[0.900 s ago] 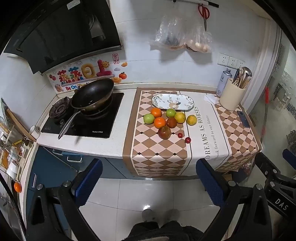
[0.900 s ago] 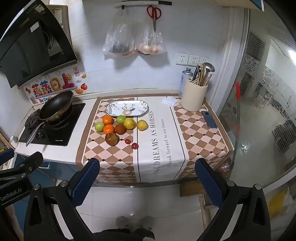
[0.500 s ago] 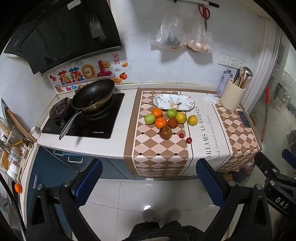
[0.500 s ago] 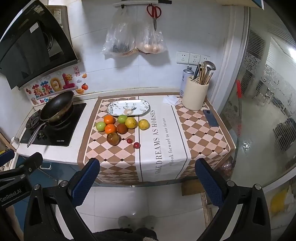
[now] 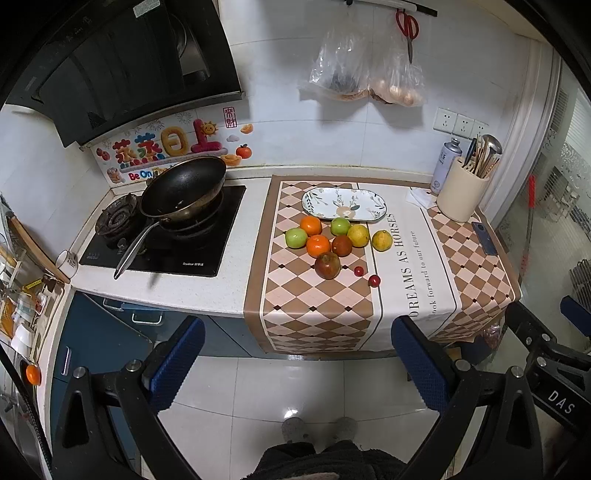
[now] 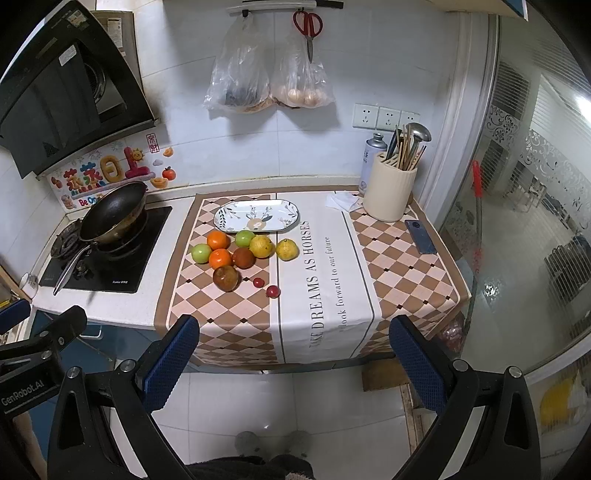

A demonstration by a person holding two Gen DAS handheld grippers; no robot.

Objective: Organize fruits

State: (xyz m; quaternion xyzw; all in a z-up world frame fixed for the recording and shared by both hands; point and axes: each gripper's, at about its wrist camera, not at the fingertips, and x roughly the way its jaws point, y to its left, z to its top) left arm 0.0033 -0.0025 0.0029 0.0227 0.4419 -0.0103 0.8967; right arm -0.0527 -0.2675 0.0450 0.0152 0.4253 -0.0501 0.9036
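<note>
Several fruits lie bunched on the chequered cloth of a kitchen counter: two oranges, two green apples, two yellow citrus, a dark red fruit and two small red cherry tomatoes. Behind them sits an oval flowered plate, with nothing on it. The same cluster and plate appear in the right wrist view. My left gripper and right gripper both hang open over the floor, short of the counter's front edge, nothing between their fingers.
A black pan rests on the hob at the left. A cream utensil holder, a spray can, a folded tissue and a phone stand at the right. Bags and scissors hang on the wall. Slippered feet show below.
Both views have shifted slightly; the counter and fruits sit a little lower and nearer in the frame. Nothing on the counter moved and both grippers stayed open.
</note>
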